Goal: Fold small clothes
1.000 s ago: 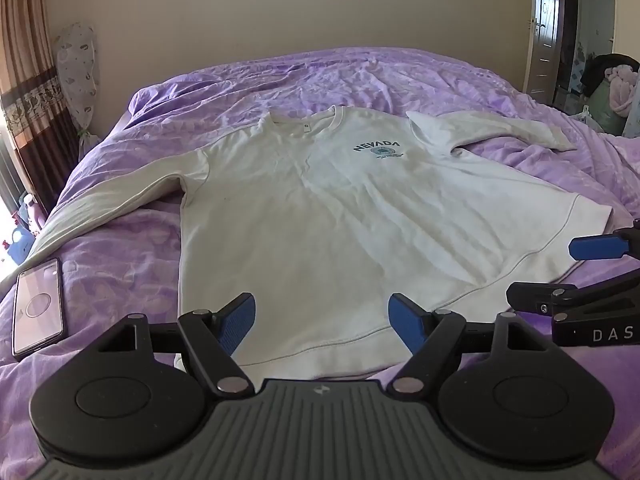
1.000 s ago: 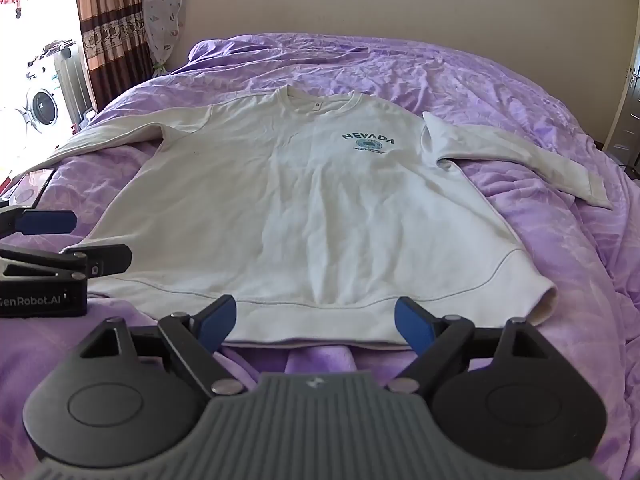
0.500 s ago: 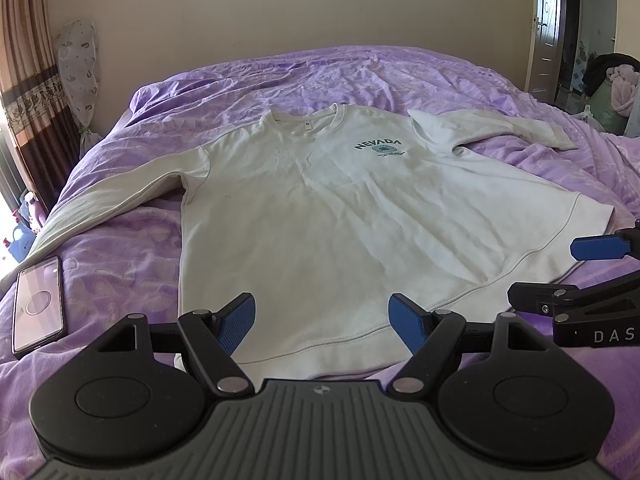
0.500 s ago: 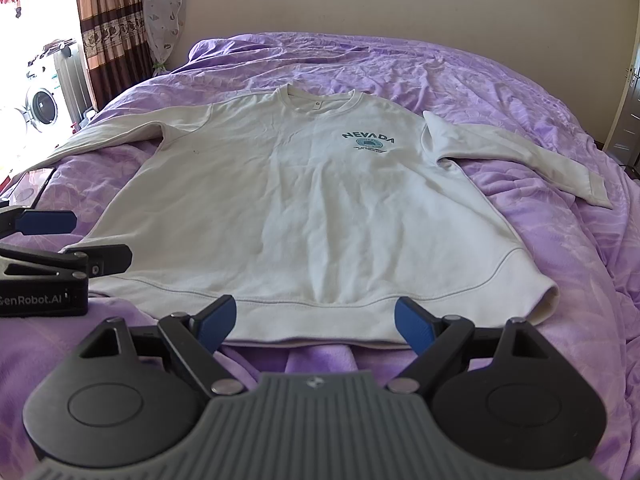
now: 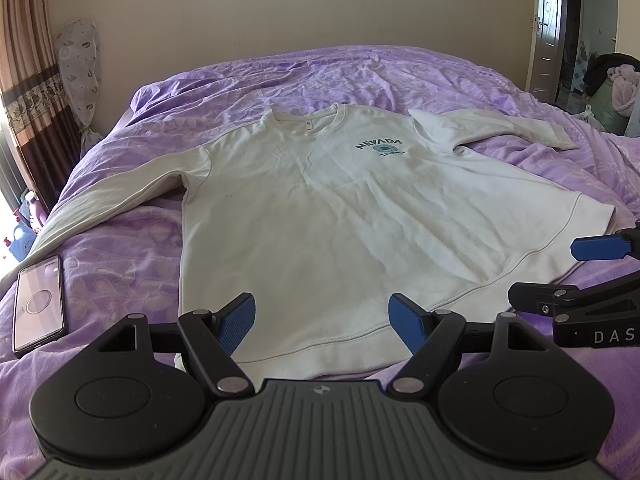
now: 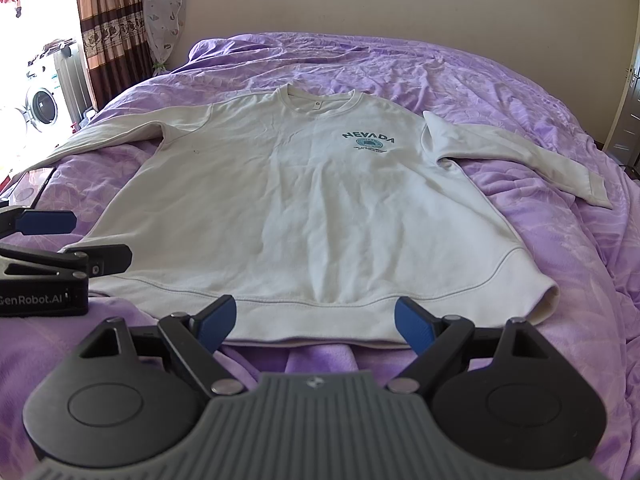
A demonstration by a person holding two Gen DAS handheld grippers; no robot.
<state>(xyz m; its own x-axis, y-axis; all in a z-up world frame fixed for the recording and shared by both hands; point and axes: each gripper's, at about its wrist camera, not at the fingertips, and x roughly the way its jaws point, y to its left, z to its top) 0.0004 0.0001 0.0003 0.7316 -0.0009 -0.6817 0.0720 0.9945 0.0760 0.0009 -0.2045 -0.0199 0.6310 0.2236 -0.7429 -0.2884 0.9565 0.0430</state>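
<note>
Both my grippers sit spread wide with nothing between their pads. My left gripper [image 5: 322, 320] hangs just short of the hem of the sweatshirt [image 5: 320, 208], toward its left corner, and my right gripper [image 6: 316, 320] hangs just short of the same hem nearer the right corner. From the left wrist view I can see my right gripper's blue pads off to my right, level with mine.

Over the last second almost nothing has shifted: the hem sits at the same place between my fingers [image 5: 238, 322], the cloth has no new crease, and neither pair of jaws has narrowed. I read that as a pause before the first move, so the folding has not begun.

Just beyond my pads the hem band runs straight across, lying flat on the purple bedspread [image 6: 540, 92]. Further out, the body of the sweatshirt is spread face up, the printed chest logo [image 6: 368, 142] ahead and to the right. The left sleeve [image 5: 120, 200] trails out to my far left toward a phone [image 5: 38, 306] lying screen up beside it; the right sleeve [image 6: 520, 156] angles out to the far right. The collar [image 6: 320, 102] is the farthest part, toward the wall.

My likely first job is a sleeve or a side edge, brought in over the body.
</note>
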